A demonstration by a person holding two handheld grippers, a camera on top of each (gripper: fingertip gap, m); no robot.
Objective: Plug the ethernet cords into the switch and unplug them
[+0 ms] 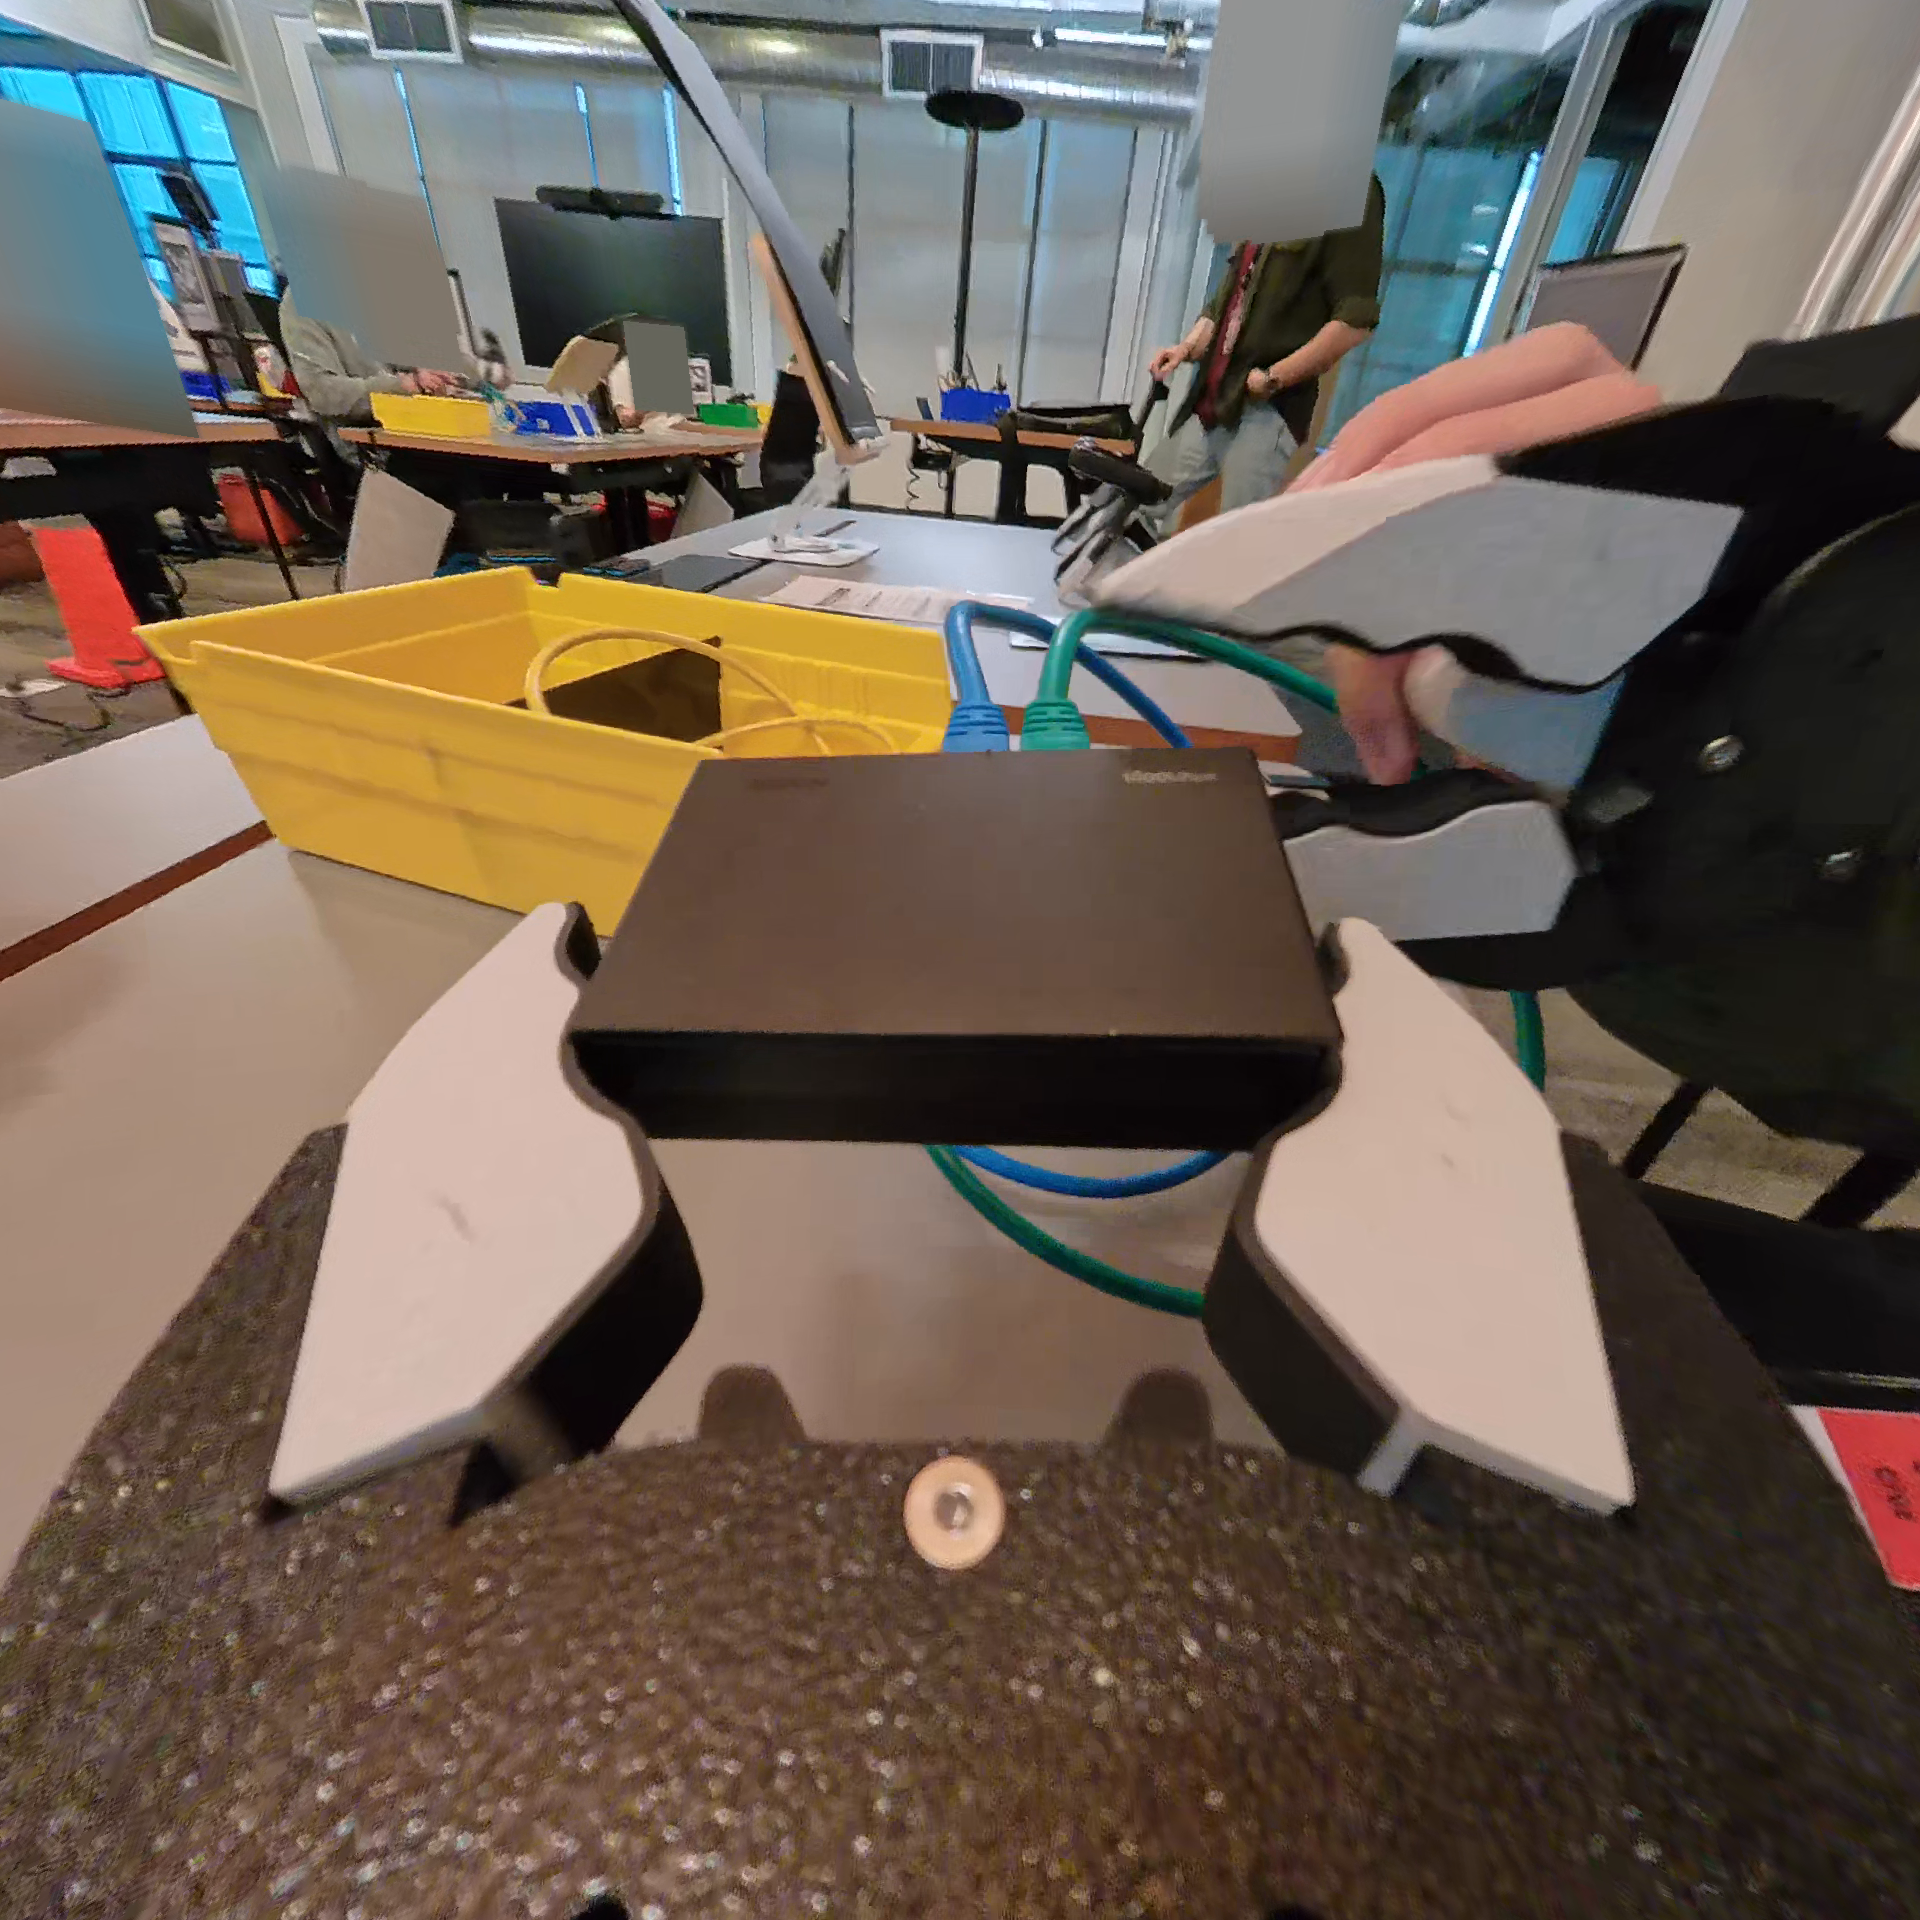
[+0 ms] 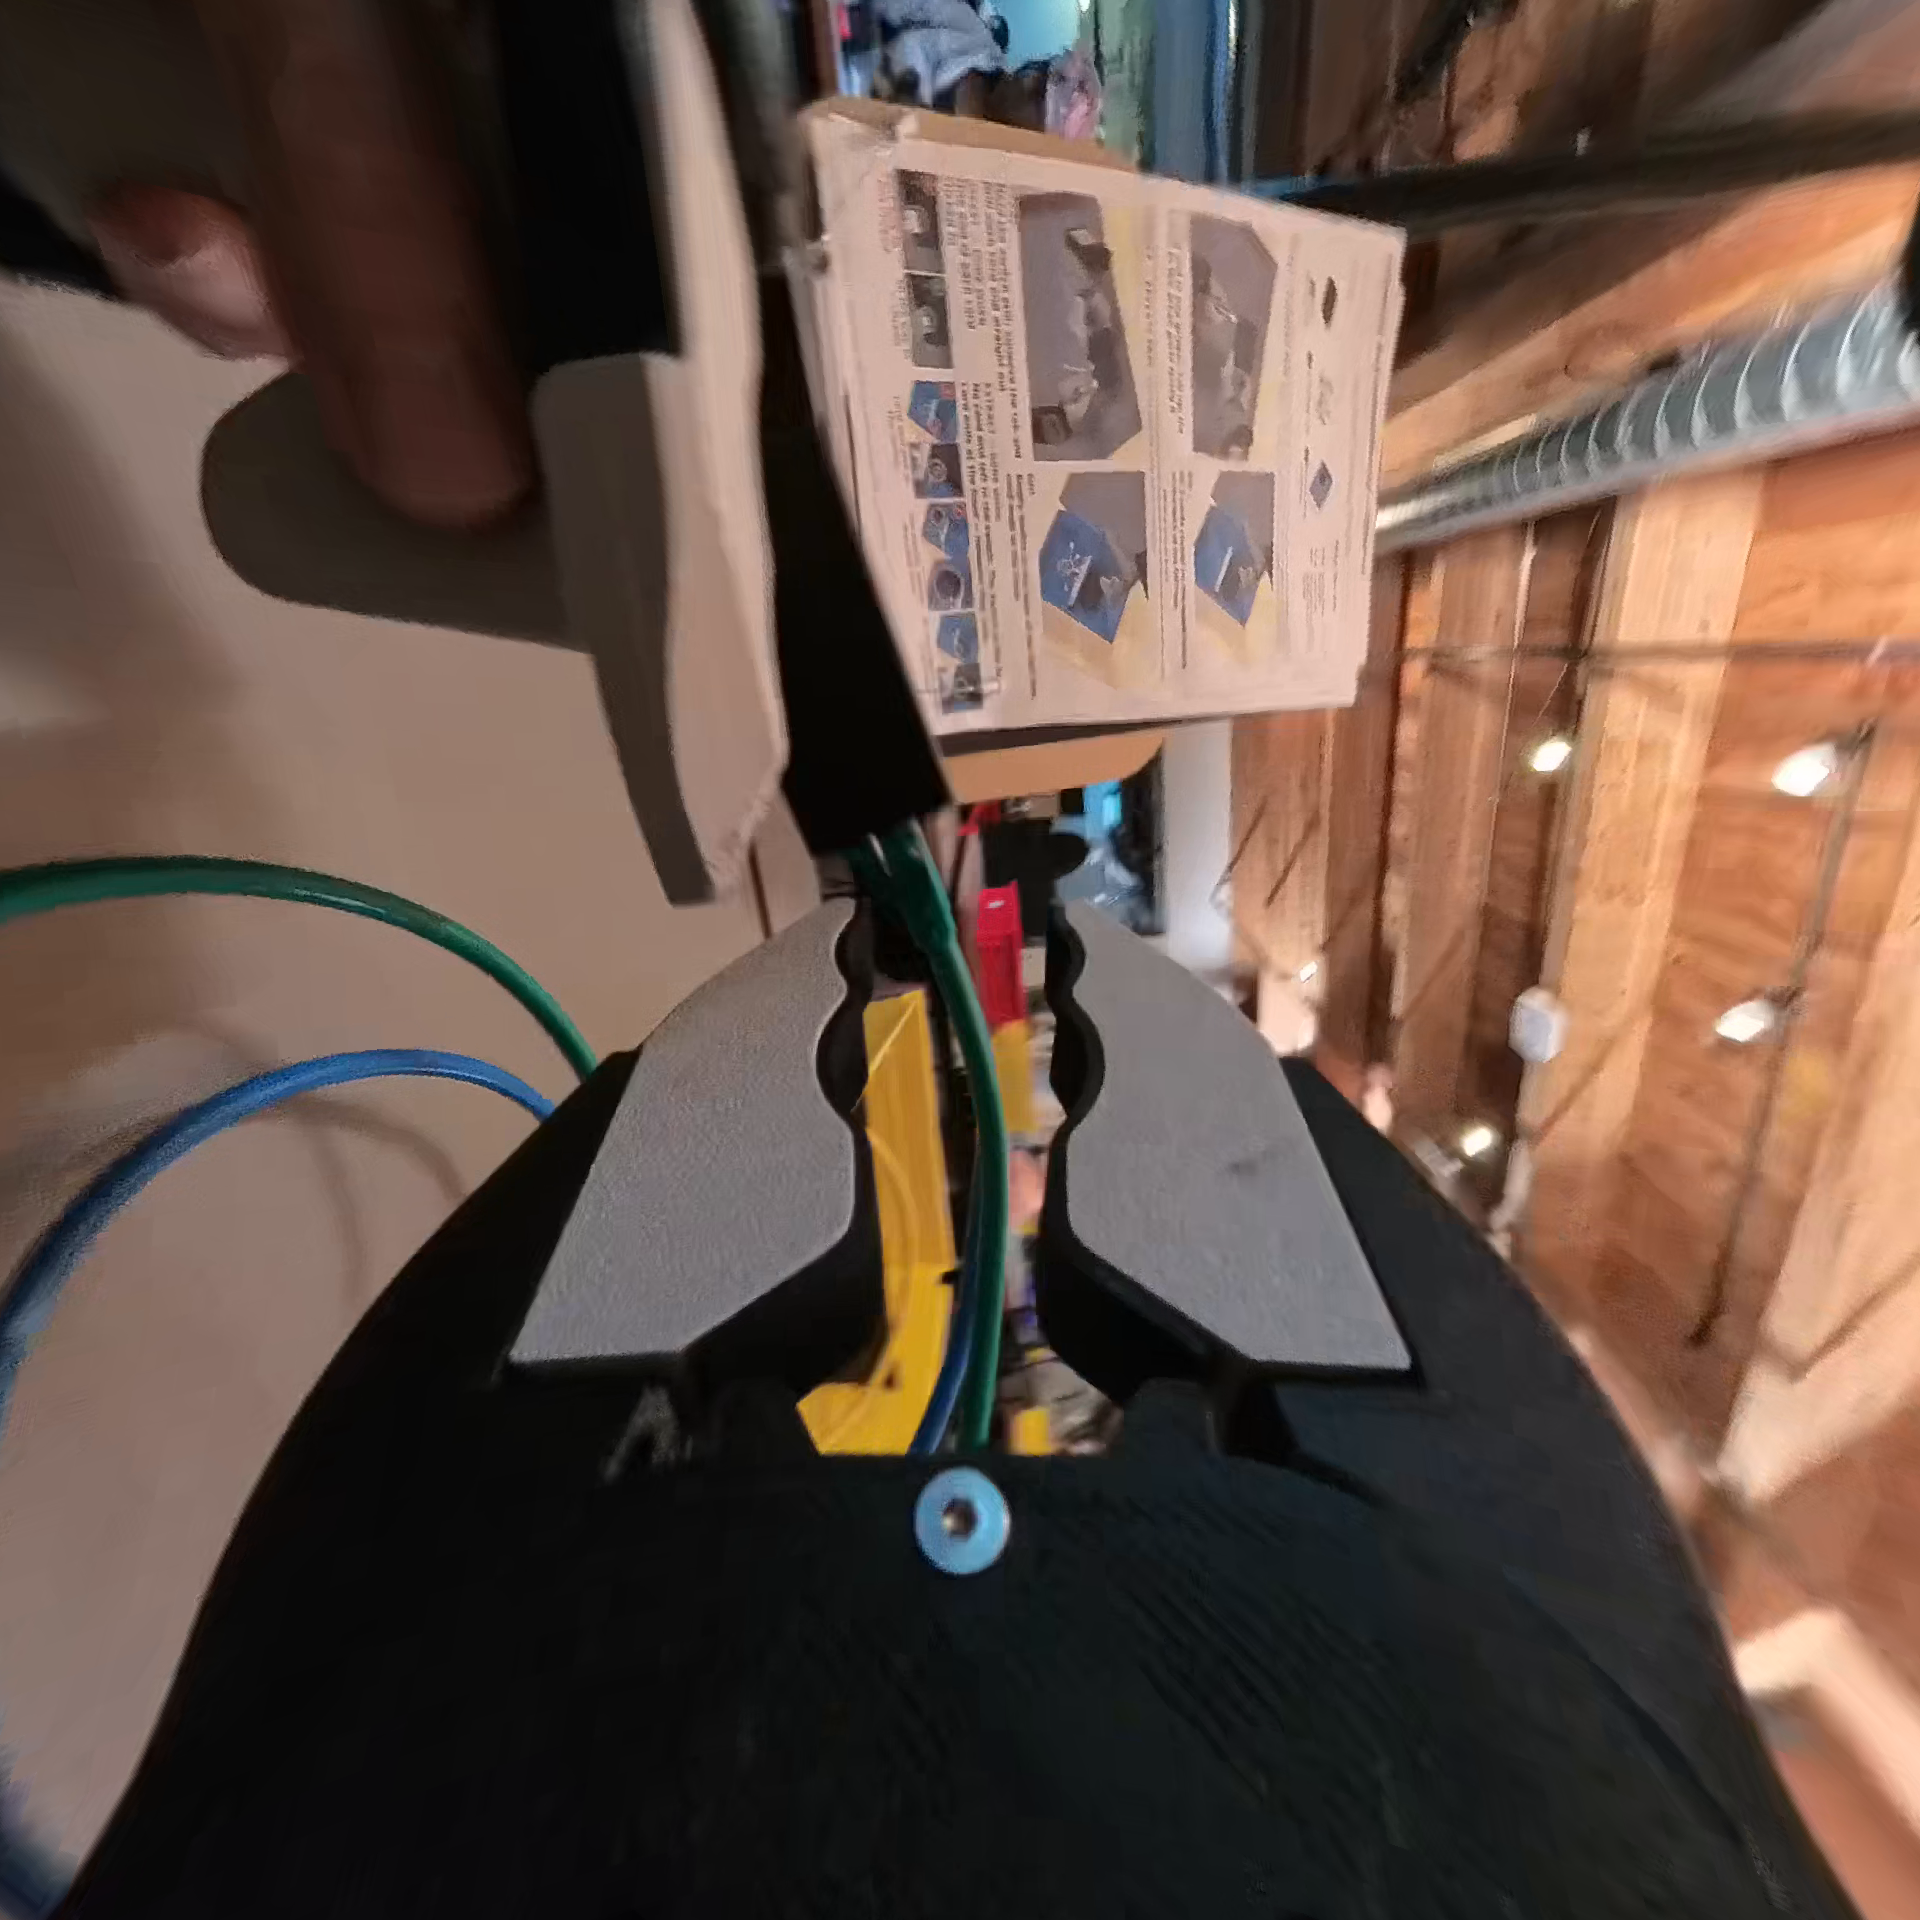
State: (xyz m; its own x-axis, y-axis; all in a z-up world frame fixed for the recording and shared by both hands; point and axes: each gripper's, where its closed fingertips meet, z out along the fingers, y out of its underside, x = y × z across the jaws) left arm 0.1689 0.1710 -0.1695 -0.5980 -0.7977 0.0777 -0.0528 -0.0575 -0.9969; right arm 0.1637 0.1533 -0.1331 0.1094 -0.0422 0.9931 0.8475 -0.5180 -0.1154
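My left gripper (image 1: 954, 940) is shut on the near end of a black switch (image 1: 956, 862) and holds it level above the grey table (image 1: 208, 1039). A blue plug (image 1: 977, 722) and a green plug (image 1: 1055, 722) sit in the switch's far side. Their cords loop under the switch. My right gripper (image 1: 1184, 712) is to the right of the switch, turned on its side, with its jaws apart. In the right wrist view the green cord (image 2: 987, 1143) runs loosely between its open fingers (image 2: 954, 920) toward the switch (image 2: 831, 707). The blue cord (image 2: 260, 1101) curves off to the left.
A yellow bin (image 1: 416, 748) holding a pale cord stands just left of and behind the switch. Printed papers (image 1: 883, 597) and a stand lie farther back on the table. A red card (image 1: 1881, 1486) is at the right edge. A person (image 1: 1278, 364) stands beyond the table.
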